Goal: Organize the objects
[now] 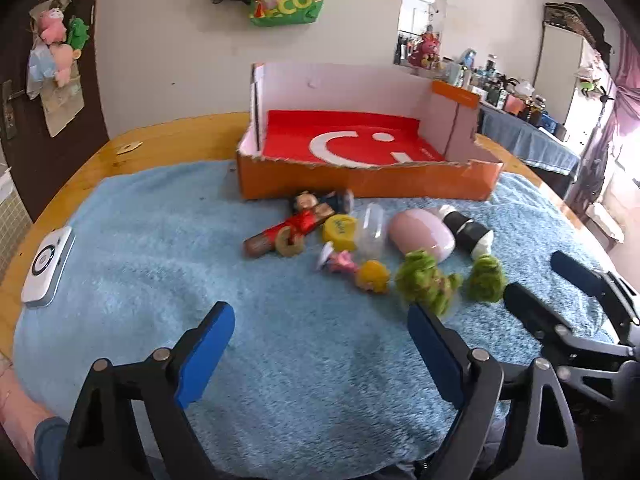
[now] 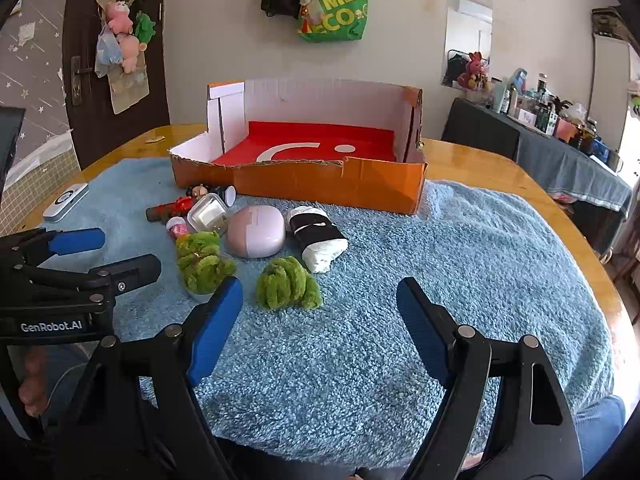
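While both grippers hover over the blue towel (image 2: 440, 248) with nothing between their fingers, the small objects lie in a loose cluster just in front of the orange box (image 2: 328, 184); the left gripper (image 1: 320, 356) has its blue pads spread wide above bare towel, and the right gripper (image 2: 320, 320) is likewise spread, its left pad just beside the green plush toy (image 2: 288, 284). A second green plush (image 2: 202, 262) lies to the left of the first, near the pink oval case (image 2: 256, 230); a black-and-white roll (image 2: 318, 236) lies touching or just beside that case on its right. Behind them sit a clear plastic container (image 2: 208, 214), a yellow cap (image 1: 340, 230), a small pink figure (image 1: 340, 262), a yellow round toy (image 1: 374, 276) and a doll in red (image 1: 300, 220) lying on its side close to the box front. The box stands open with a torn front wall, its red floor showing a white smiley mark, and nothing lies inside; a white device (image 1: 48, 266) rests at the towel's left edge, well apart from the cluster; the wooden table (image 1: 168, 144) shows around the towel.
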Available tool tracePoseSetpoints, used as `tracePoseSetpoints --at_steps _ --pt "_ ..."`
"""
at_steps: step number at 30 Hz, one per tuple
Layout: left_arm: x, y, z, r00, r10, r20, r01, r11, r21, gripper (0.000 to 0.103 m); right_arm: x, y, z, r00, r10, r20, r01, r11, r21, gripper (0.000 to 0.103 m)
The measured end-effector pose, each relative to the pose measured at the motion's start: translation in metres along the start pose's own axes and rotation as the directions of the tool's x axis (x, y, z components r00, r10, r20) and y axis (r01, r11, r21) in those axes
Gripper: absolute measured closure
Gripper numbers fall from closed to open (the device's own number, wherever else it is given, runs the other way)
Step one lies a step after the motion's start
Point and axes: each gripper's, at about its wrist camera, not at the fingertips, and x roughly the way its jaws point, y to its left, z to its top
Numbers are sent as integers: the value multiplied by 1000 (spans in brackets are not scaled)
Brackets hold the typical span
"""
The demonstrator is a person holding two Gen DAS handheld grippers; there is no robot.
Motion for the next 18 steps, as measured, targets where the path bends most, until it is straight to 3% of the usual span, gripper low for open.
tracePoseSetpoints --at_steps 9,18 --pt "0 -17 9 998 -61 9 60 997 53 20 10 -5 5 999 27 -26 -28 1000 -8 37" --pt "7 3 18 1000 -28 5 28 1000 3 22 15 -2 9 998 59 -30 -60 998 -17 37"
